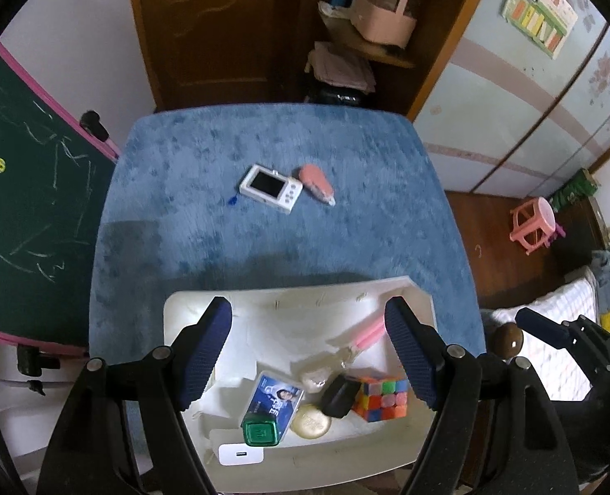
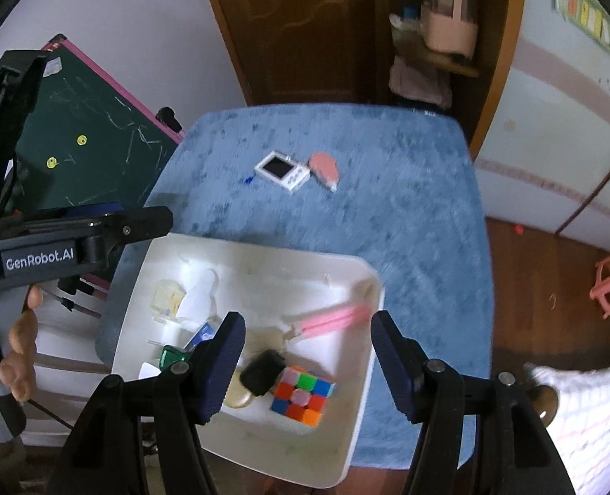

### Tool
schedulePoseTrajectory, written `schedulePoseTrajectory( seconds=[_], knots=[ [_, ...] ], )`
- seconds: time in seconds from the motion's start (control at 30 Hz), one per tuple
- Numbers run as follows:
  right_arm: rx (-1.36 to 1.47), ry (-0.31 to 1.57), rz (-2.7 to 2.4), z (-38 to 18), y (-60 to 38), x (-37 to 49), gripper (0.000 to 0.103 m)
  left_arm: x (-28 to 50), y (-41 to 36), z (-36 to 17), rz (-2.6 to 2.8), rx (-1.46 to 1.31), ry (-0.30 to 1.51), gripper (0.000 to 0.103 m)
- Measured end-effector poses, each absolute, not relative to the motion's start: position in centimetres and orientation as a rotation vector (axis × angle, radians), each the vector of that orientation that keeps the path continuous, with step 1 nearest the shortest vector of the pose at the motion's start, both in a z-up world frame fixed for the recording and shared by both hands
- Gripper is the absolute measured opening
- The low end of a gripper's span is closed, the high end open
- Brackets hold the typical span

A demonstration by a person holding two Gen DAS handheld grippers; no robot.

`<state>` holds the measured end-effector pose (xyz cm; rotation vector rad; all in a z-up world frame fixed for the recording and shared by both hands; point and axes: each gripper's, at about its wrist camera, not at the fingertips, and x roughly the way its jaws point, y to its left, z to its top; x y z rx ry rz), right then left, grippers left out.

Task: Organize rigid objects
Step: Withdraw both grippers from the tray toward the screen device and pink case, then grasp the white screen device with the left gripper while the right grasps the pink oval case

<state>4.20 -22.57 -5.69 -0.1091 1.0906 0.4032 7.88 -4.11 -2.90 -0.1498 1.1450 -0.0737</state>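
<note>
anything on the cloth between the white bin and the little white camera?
Nothing. Between the white bin and the white camera there is only bare blue cloth; both wrist views show it.

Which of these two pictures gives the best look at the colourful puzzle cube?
The right wrist view: the puzzle cube lies unobstructed in the white bin. In the left wrist view, the cube is partly hidden by a gripper finger.

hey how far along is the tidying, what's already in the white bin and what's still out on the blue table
Mostly done: the white bin already holds the Rubik's cube, a green-capped bottle, a white charger and more. Both the left gripper and right gripper are open and empty. Left on the table: the white camera and pink stapler.
</note>
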Motion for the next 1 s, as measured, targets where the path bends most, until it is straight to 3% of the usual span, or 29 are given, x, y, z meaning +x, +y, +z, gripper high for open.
schedulePoseTrajectory(
  seconds=[0.5, 0.73, 1.0],
  knots=[
    [-0.205, 0.955, 0.464, -1.1, -23.1, 11.0, 0.064, 13.7, -3.6, 0.0, 0.068, -0.280, 1.139, 0.079],
    [-0.270, 0.951, 0.482, -2.5, -20.7, 17.6, 0.064, 19.7, -2.9, -3.2, 0.128, -0.343, 1.192, 0.079],
    [-0.344, 1.009, 0.506, -8.1, -18.2, 25.3, 0.064, 26.5, -1.5, -10.0, 0.245, -0.378, 1.245, 0.079]
  ],
)
